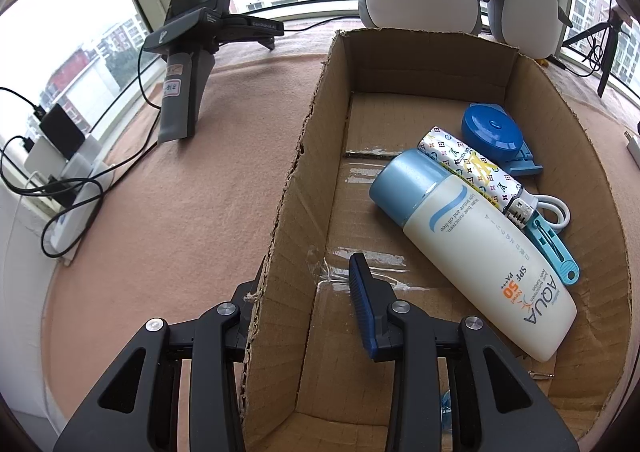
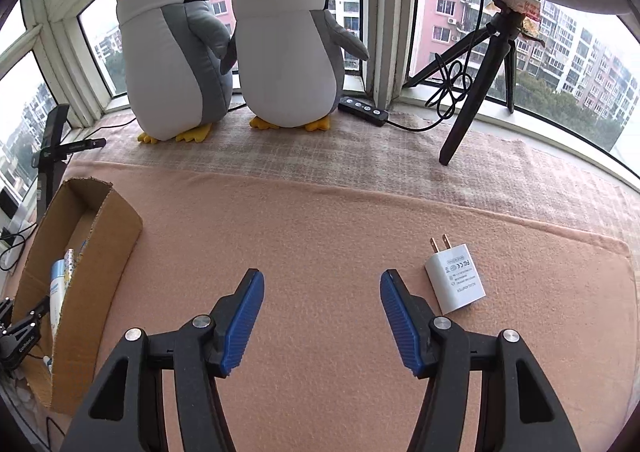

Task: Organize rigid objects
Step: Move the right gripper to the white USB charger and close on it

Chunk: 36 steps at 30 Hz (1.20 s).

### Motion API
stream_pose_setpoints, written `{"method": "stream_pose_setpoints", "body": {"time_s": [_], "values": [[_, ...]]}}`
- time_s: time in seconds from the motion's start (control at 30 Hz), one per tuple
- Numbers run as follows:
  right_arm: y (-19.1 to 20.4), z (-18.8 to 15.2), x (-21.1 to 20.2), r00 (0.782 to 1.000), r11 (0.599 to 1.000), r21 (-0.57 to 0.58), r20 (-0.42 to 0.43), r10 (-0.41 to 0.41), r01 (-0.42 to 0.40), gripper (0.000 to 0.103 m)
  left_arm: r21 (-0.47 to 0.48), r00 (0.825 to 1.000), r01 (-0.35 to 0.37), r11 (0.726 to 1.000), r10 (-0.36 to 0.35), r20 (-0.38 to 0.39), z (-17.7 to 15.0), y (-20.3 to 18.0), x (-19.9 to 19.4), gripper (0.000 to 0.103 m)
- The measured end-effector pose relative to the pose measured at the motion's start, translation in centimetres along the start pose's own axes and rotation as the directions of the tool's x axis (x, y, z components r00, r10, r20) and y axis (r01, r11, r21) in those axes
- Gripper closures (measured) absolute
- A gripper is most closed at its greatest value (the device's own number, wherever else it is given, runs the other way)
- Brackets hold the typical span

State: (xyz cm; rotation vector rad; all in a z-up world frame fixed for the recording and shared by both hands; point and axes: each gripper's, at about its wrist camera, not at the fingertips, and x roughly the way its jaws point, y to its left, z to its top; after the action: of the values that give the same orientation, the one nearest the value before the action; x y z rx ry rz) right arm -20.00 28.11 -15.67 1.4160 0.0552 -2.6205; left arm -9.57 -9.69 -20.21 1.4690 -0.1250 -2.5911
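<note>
Corrugated cardboard box (image 1: 304, 188) wall stands between open left tongs (image 1: 304, 292).

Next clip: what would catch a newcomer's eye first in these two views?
Two plush penguins stand on the windowsill at the back. The cardboard box already holds a sunscreen bottle beside a blue tape measure, with the left gripper straddling its near wall. A white charger plug lies alone on the pink blanket just right of the open right gripper.

We see a white sunscreen bottle (image 1: 476, 252) capped pale blue, a white charger (image 2: 454, 283), and pink blanket (image 2: 320, 236).
</note>
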Motion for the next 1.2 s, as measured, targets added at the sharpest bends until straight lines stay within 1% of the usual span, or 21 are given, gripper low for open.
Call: {"method": "stream_pose_setpoints", "body": {"time_s": [0.07, 0.3, 0.4, 0.6, 1.0, 1.03, 1.2], "values": [[-1.4, -0.1, 0.4, 0.999, 0.999, 0.009, -0.003, -0.032, 0.032, 0.046, 0.001, 1.0, -0.001, 1.0, 0.001, 0.0, 0.0, 0.0, 0.0, 0.069], [-5.0, 0.3, 1.5, 0.995, 0.995, 0.036, -0.032, -0.089, 0.09, 0.046, 0.0, 1.0, -0.002, 1.0, 0.002, -0.002, 0.0, 0.0, 0.0, 0.069], [-5.9, 0.6, 2.3, 0.994, 0.994, 0.04, -0.048, -0.096, 0.098, 0.046, -0.001, 1.0, -0.003, 1.0, 0.003, -0.002, 0.0, 0.1, 0.0, 0.069], [-7.0, 0.7, 4.2, 0.989, 0.993, 0.03, -0.093, -0.114, 0.117, 0.046, -0.003, 1.0, -0.003, 1.0, 0.003, -0.003, 0.0, 0.1, 0.0, 0.069], [-7.9, 1.0, 5.8, 0.982, 0.99, 0.028, -0.128, -0.137, 0.142, 0.047, -0.003, 1.0, -0.004, 1.0, 0.004, -0.004, 0.0, 0.2, 0.1, 0.069], [-8.0, 1.0, 5.9, 0.982, 0.989, 0.029, -0.128, -0.138, 0.143, 0.047, -0.003, 1.0, -0.004, 1.0, 0.004, -0.004, 0.0, 0.1, 0.1, 0.069], [-8.1, 0.9, 6.1, 0.981, 0.99, 0.031, -0.142, -0.134, 0.139, 0.06, -0.002, 1.0, -0.004, 1.0, 0.004, -0.004, 0.0, 0.1, 0.1, 0.069]]}}
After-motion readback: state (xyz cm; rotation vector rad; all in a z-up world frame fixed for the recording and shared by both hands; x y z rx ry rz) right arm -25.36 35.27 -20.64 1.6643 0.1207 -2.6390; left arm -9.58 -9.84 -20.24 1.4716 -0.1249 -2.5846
